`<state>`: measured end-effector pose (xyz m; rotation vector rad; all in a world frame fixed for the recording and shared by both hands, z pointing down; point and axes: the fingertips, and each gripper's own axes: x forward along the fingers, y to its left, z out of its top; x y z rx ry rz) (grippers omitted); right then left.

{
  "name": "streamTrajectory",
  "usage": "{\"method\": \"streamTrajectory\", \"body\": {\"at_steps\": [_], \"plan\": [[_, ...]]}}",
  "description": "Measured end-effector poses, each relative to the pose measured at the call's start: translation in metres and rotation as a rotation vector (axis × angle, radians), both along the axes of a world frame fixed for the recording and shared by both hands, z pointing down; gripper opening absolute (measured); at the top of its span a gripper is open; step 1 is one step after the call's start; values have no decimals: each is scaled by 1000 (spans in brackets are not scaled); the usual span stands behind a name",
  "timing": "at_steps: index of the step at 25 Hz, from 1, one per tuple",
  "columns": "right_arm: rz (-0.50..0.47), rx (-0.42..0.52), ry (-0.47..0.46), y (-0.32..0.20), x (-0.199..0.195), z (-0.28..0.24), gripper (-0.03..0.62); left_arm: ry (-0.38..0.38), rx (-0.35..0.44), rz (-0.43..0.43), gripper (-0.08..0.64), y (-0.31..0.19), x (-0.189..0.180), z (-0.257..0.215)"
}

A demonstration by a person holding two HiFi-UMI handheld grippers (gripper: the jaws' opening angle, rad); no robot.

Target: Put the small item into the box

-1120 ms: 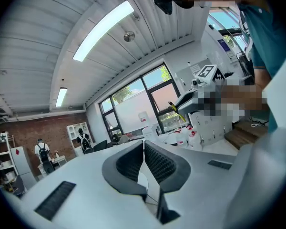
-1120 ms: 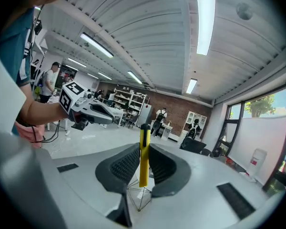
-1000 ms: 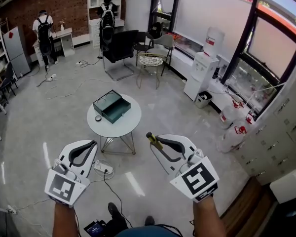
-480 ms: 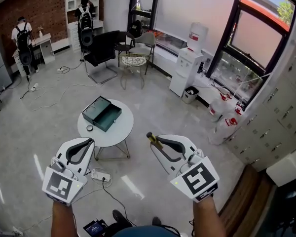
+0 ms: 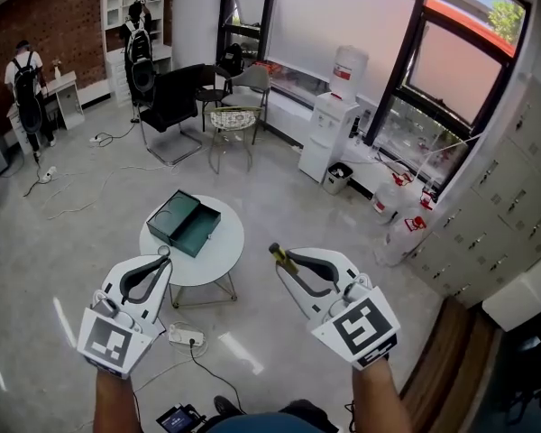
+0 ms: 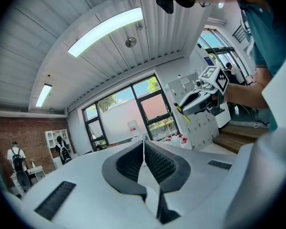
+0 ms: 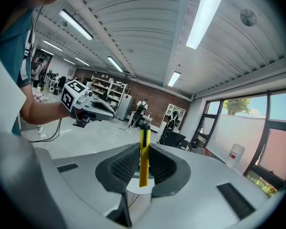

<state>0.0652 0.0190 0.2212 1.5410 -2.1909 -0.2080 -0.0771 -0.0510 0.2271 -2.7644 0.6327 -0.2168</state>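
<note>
A small yellow item [image 7: 143,162] with a black end stands upright between the jaws of my right gripper [image 7: 142,149], which is shut on it. In the head view that right gripper [image 5: 278,253] is held at mid-height, right of the round white table [image 5: 224,244]. An open dark green box [image 5: 185,223] lies on that table. My left gripper [image 5: 165,260] hovers over the table's near edge. In its own view the left gripper [image 6: 143,144] has its jaws pressed together with nothing between them.
A power strip [image 5: 185,336] and cables lie on the floor under the table. A black chair [image 5: 167,105] and a wire chair [image 5: 231,123] stand beyond it. A water dispenser [image 5: 331,132] and water bottles [image 5: 392,207] are on the right. People [image 5: 25,84] stand at the far wall.
The table and box have slid down and left in the head view and now lie closer to my left gripper. Both grippers keep their places and states.
</note>
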Motion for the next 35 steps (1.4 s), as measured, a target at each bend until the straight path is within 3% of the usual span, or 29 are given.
{"method": "streamTrajectory", "body": {"at_steps": [6, 14, 25, 35], "plan": [[-12, -9, 13, -50, -45, -7, 80, 8, 13, 11, 26, -42, -39, 0], [-153, -1, 33, -134, -70, 7, 80, 17, -23, -120, 26, -105, -71, 25], [-379, -14, -34, -258, -27, 19, 80, -42, -14, -337, 26, -191, -27, 27], [-511, -40, -73, -342, 20, 37, 80, -72, -46, -455, 26, -254, 27, 43]]}}
